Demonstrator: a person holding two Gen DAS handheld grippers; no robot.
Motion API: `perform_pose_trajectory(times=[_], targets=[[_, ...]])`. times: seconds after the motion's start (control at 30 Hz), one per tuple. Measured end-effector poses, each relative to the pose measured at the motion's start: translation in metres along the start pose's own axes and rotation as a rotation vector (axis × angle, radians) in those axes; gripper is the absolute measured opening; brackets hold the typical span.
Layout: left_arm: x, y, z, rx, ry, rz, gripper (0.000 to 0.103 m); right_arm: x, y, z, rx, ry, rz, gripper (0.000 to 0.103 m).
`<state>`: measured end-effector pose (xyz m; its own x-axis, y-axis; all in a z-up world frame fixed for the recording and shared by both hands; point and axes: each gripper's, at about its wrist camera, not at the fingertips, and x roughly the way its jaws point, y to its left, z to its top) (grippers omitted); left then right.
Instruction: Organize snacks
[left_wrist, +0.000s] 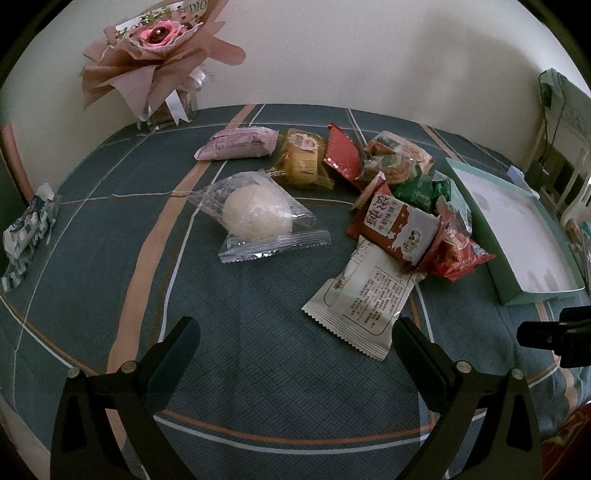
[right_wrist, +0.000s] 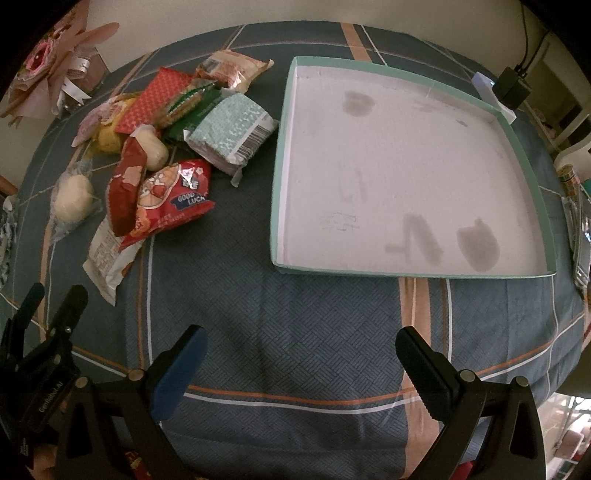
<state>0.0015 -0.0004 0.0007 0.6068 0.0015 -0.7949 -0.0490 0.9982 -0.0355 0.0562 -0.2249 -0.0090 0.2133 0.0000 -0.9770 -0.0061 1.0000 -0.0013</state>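
Observation:
A pile of snack packets lies on the blue tablecloth: a clear-wrapped white bun (left_wrist: 256, 218), a white packet (left_wrist: 364, 301), a brown-and-white biscuit packet (left_wrist: 399, 230), a red packet (right_wrist: 168, 199) and a teal packet (right_wrist: 231, 131). An empty teal-rimmed shallow box (right_wrist: 406, 166) sits right of the pile; it also shows in the left wrist view (left_wrist: 517, 225). My left gripper (left_wrist: 295, 339) is open and empty, just in front of the white packet. My right gripper (right_wrist: 299, 350) is open and empty, in front of the box's near edge.
A wrapped pink flower bouquet (left_wrist: 155, 55) in a clear vase stands at the far left by the wall. A patterned packet (left_wrist: 27, 236) lies at the table's left edge. A black adapter (right_wrist: 513, 86) and cable sit behind the box.

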Motion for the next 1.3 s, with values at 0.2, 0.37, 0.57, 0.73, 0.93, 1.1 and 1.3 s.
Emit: perform_pose_trajectory(times=[0.2,0.37,0.57,0.73,0.93,1.1,1.3], targets=[[-0.001,-0.001,0.002,0.025,-0.005,0.022,0.103,-0.003,0.002,0.002,-0.004,-0.008,-0.001,0.103],[-0.005,-0.003,0.006,0.051,-0.028,0.041,0.103,-0.011,-0.002,0.002,-0.009,-0.023,0.003,0.103],[-0.014,-0.002,0.028,0.059,-0.035,0.052,0.103,-0.028,-0.003,0.007,-0.018,-0.082,0.022,0.103],[-0.019,0.001,0.059,0.002,0.008,0.023,0.103,-0.046,-0.007,0.02,-0.013,-0.165,0.043,0.103],[-0.003,-0.004,0.09,-0.126,0.19,0.005,0.103,-0.048,-0.005,0.035,0.011,-0.192,0.097,0.103],[0.012,-0.007,0.1,-0.268,0.29,0.012,0.103,-0.045,0.007,0.041,0.045,-0.202,0.119,0.103],[0.018,-0.009,0.104,-0.383,0.308,0.011,0.103,-0.039,0.012,0.05,0.059,-0.181,0.15,0.103]])
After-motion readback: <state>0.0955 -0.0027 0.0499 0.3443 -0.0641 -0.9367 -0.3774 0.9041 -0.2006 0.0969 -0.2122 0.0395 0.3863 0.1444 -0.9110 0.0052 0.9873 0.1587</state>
